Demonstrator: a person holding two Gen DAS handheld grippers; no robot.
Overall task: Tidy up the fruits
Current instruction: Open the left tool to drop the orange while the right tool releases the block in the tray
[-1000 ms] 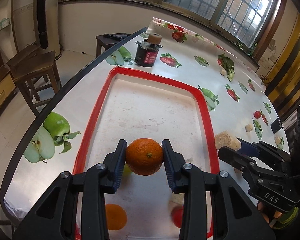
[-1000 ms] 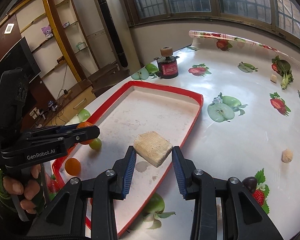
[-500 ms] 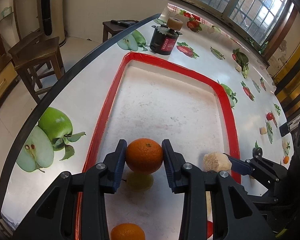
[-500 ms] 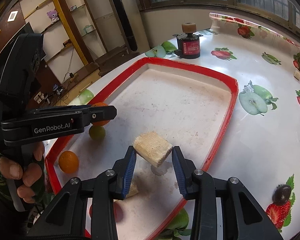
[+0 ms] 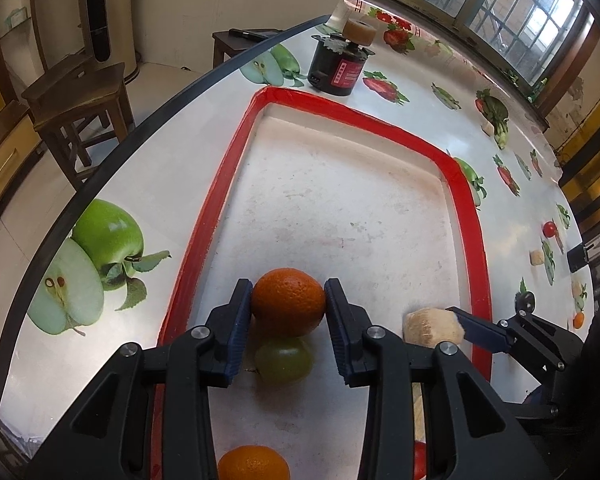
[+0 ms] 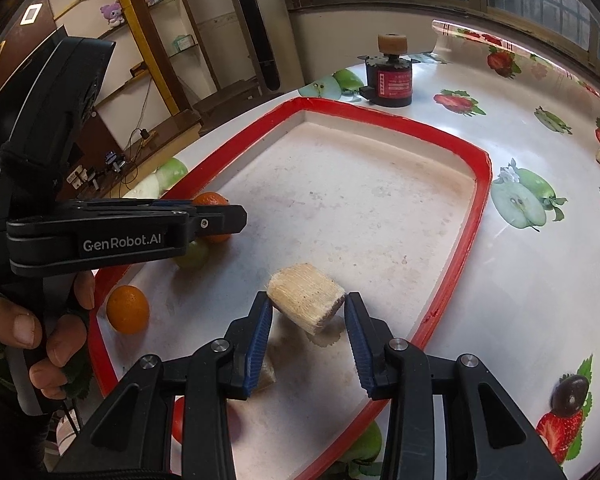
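Orange [image 5: 288, 302] between opening left claw [image 5: 288, 312]

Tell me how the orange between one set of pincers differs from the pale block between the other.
The orange is round, deep orange and dimpled; the pale block is squarish, beige and fibrous. The orange sits above a green grape; the block hangs tilted over bare tray floor. The left gripper is opening around the orange. Both are over the red-rimmed tray, each between blue pads.
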